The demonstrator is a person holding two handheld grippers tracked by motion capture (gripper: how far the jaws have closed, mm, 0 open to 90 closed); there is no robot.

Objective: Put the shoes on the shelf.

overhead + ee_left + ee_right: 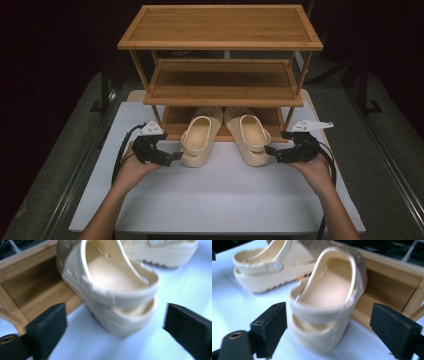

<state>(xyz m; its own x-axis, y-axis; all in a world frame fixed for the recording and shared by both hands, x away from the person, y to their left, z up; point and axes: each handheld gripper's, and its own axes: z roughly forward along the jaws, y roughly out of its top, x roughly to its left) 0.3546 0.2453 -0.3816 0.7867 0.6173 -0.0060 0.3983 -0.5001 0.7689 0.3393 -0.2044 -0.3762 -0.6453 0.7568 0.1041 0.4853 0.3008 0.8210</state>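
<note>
Both forearms are bare, with no sleeves or gloves in the high view. The left hand-held gripper (172,156) is black with a pale grey three-cornered plate on top and a thick black cable looping off it. The right hand-held gripper (270,151) matches: black body, grey plate, black cable, blocky matte-black jaws

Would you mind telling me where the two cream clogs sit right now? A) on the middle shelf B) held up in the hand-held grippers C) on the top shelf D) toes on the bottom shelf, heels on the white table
D: the left clog and right clog have toes on the rack's bottom shelf, heels on the white table.
</note>
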